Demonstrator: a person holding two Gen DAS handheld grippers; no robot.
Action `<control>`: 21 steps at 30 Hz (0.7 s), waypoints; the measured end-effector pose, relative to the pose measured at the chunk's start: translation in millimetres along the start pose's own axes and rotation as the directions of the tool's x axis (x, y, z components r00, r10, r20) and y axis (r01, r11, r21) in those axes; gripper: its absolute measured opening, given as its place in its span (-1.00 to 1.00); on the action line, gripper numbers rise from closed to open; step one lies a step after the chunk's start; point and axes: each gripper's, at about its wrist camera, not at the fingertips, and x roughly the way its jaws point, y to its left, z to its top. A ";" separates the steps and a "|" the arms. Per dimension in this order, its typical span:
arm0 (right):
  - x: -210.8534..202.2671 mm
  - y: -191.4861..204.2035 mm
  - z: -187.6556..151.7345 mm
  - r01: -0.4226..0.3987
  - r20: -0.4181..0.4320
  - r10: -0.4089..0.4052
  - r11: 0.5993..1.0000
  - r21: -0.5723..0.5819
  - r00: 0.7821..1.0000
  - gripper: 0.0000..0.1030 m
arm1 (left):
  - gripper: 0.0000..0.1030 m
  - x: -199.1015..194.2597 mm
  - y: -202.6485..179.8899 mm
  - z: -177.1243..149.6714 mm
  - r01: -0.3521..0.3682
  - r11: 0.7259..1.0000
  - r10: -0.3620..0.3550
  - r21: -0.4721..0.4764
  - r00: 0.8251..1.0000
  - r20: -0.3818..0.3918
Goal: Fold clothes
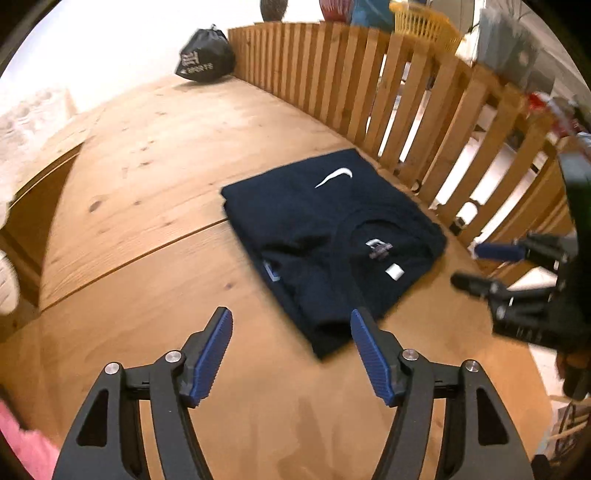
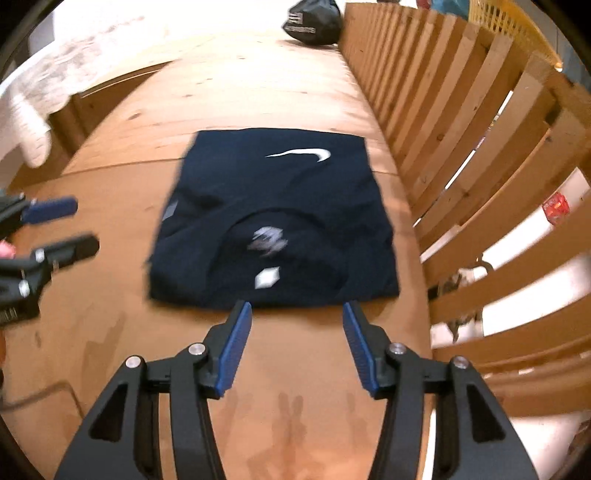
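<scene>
Navy T-shirt [image 2: 273, 206] lies folded on the bench [image 2: 288, 406] beside the slatted railing [image 2: 461, 122]; left hand-held gripper [image 1: 291, 332] and right hand-held gripper [image 2: 297, 325] both gape, holding nothing; risk: a low pass could snag the near edge and undo the fold.

You have a bare wooden table [image 1: 155, 177] in front of you, with a slatted wooden railing [image 1: 369, 92] running along its far side. A black drawstring bag [image 1: 205, 57] sits at the far corner, beside the railing's end. A yellow basket [image 1: 424, 24] shows beyond the slats.
</scene>
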 end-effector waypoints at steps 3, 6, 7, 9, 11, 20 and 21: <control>-26.9 18.6 -28.5 -0.091 0.017 0.090 0.995 0.042 0.996 0.02 | 0.34 -58.8 2.3 -28.9 -0.024 1.000 0.025 -0.015 0.999 0.031; -64.4 40.9 -56.0 -0.147 0.040 0.144 0.987 0.067 0.989 0.02 | 0.42 -102.8 -5.4 -49.8 -0.022 1.000 0.023 -0.018 0.996 0.082; -81.0 46.9 -66.8 -0.157 0.059 0.153 0.986 0.057 0.986 0.03 | 0.44 -122.0 -8.1 -59.0 -0.021 1.000 0.022 -0.016 0.994 0.104; -108.3 60.5 -86.3 -0.168 0.084 0.164 0.985 0.040 0.983 0.08 | 0.47 -156.8 -13.3 -77.9 -0.023 1.000 0.024 -0.008 0.991 0.134; -132.5 68.7 -105.8 -0.176 0.102 0.172 0.984 0.025 0.980 0.09 | 0.47 -189.1 -16.7 -98.7 -0.031 1.000 0.031 -0.003 0.988 0.152; -223.7 110.9 -177.7 -0.204 0.150 0.193 0.977 0.061 0.970 0.10 | 0.48 -296.0 -44.5 -199.9 -0.065 0.998 0.067 -0.014 0.978 0.196; -230.8 113.9 -184.8 -0.200 0.150 0.188 0.978 0.066 0.971 0.10 | 0.48 -304.7 -47.6 -209.8 -0.064 0.998 0.066 -0.018 0.977 0.202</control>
